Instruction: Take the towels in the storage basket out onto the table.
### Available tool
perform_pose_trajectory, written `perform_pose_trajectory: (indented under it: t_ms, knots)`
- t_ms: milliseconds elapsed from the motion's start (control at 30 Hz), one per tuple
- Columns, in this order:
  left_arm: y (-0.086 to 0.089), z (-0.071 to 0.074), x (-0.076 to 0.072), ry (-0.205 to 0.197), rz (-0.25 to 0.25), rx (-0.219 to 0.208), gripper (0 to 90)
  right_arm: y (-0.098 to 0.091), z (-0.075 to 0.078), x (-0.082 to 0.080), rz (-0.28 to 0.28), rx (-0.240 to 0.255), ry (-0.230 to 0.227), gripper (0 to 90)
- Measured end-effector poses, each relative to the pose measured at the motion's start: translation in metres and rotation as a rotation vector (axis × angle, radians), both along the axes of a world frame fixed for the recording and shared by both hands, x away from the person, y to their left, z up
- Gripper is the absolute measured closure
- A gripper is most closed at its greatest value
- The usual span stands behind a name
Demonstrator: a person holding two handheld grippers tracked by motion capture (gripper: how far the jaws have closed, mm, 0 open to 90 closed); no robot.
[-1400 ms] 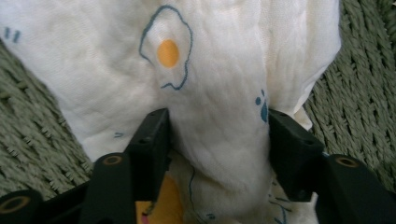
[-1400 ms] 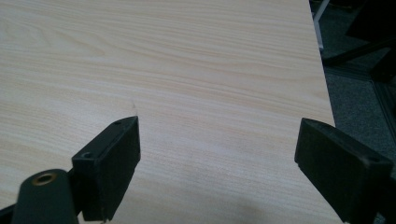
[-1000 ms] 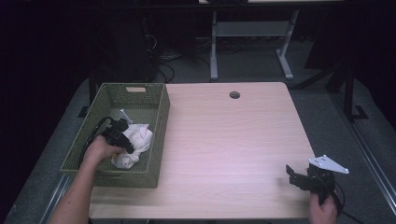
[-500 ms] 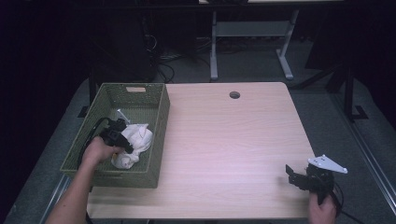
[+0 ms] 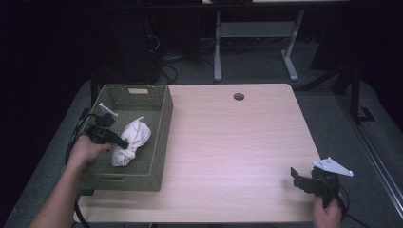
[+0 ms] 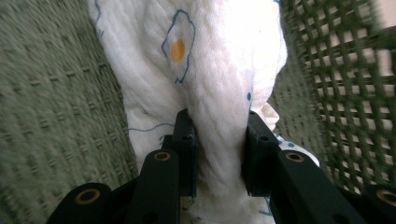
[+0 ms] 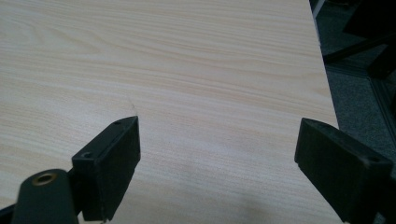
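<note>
A white cloth point(image 5: 134, 134) with a blue and orange egg print point(image 6: 210, 60) is bunched inside the green woven basket point(image 5: 164, 124) at the table's left. My left gripper point(image 5: 124, 144) reaches into the basket from the left and is shut on a fold of the cloth. In the left gripper view, my left gripper point(image 6: 217, 126) has both pads pressing into that fold, and part of the cloth hangs raised off the basket floor. My right gripper point(image 5: 298, 178) rests near the table's front right corner. It stands open point(image 7: 217, 140) over bare wood with nothing between its jaws.
The light wooden table point(image 5: 237, 142) has a round cable hole point(image 5: 238, 96) near its far edge. Beyond the table, a dark floor holds cables and a grey desk frame point(image 5: 256, 33). The basket's mesh wall point(image 6: 336, 93) rises close on the right of the cloth.
My left hand has risen and drawn the cloth up with it, so the bundle now looks stretched and taller in the basket. My right gripper has stayed where it was.
</note>
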State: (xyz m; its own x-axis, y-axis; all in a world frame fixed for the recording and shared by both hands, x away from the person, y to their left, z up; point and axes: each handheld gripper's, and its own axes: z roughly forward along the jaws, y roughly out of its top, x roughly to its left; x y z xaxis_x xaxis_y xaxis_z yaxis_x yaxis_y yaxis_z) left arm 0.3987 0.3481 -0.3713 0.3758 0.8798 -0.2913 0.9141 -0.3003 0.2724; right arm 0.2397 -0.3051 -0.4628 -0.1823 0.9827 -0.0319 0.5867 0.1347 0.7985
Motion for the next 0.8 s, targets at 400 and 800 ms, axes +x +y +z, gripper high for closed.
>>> perform_pose_trajectory:
  t_ms: [400,800]
  knots:
    - [0.013,0.029,-0.011,-0.090,0.019,-0.116,69.9,0.005,-0.001,0.003,0.001,-0.011,0.010,13.9]
    - [0.013,0.038,-0.012,-0.118,0.040,-0.145,70.0,0.003,0.000,0.003,-0.002,-0.006,0.006,13.9]
